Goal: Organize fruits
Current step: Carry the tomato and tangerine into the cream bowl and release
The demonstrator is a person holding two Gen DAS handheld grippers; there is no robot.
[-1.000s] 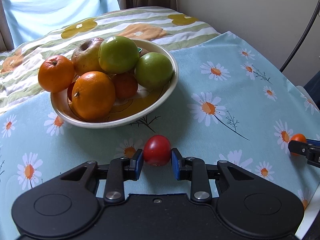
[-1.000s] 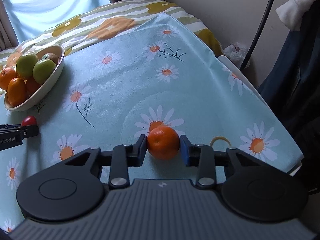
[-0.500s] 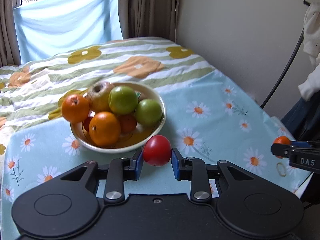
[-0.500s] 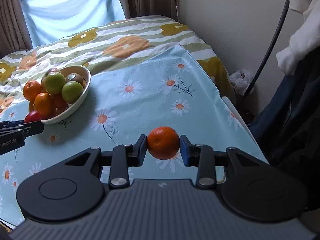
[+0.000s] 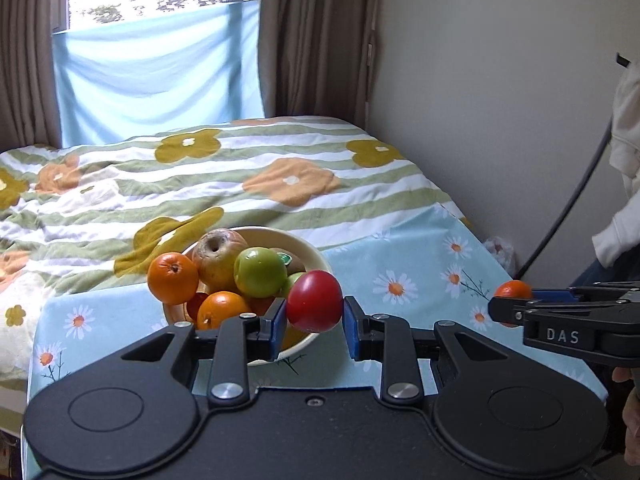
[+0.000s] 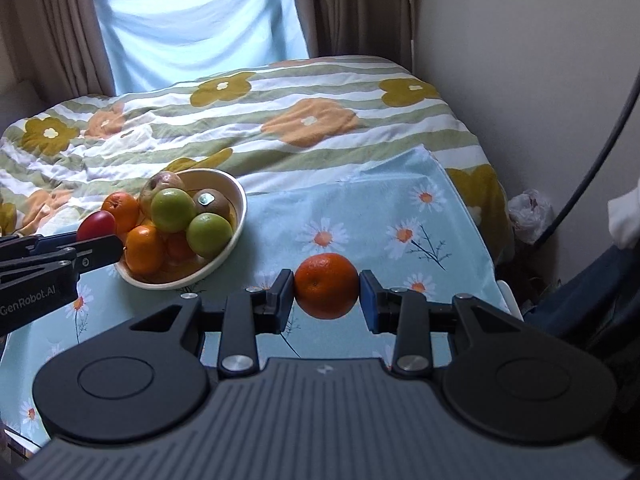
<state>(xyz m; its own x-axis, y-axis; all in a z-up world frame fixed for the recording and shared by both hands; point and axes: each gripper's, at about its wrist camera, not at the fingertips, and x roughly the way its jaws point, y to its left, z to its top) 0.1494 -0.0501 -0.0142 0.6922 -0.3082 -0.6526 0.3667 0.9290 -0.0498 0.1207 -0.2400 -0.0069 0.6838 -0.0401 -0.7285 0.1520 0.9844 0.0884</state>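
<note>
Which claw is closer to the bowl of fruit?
The left claw. It holds a red fruit right by the bowl; the right claw, holding an orange, is farther off to the side.

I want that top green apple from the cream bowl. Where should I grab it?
Grip the round green apple across its widest middle, coming from above. It sits on top of the pile in the cream bowl, with the brownish apple and kiwi crowding its sides, so probably only its top is free.

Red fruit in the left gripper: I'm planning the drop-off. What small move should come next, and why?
Probably carry the left gripper forward over the bowl before opening: it is shut on the red fruit, held clear of the cloth at the bowl's near rim.
</note>
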